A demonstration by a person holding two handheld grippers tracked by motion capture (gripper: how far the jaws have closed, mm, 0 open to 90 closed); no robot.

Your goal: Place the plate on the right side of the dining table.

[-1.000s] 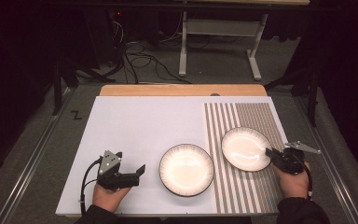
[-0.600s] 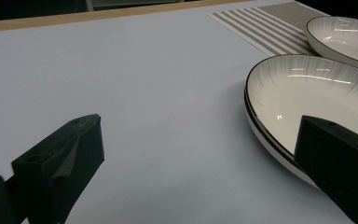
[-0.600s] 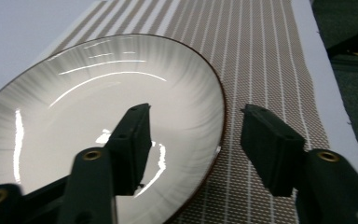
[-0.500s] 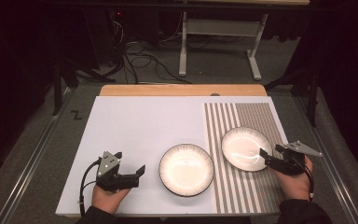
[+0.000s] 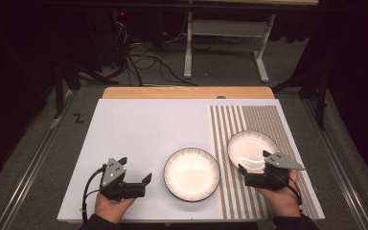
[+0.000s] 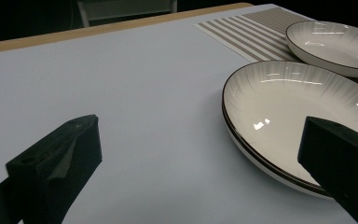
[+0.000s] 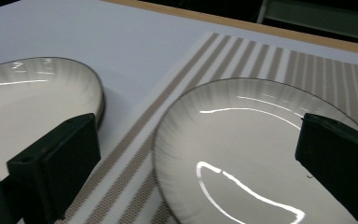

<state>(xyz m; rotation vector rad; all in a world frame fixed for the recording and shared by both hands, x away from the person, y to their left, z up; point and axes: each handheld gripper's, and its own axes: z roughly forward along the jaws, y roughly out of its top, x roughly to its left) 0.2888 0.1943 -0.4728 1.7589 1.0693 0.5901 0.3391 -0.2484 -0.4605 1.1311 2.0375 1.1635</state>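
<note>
We take the right plate [image 5: 250,149], resting on the striped mat [image 5: 263,120], as the piece in hand: our right gripper [image 5: 255,175] sits at its near rim, jaws spread wide and empty. We judge this an approach; next we need one jaw under the lip. The left plate [image 5: 191,173] lies just beside it on the white board [image 5: 139,129]. Our left gripper [image 5: 141,184] waits, jaws apart, with bare board beyond.
</note>
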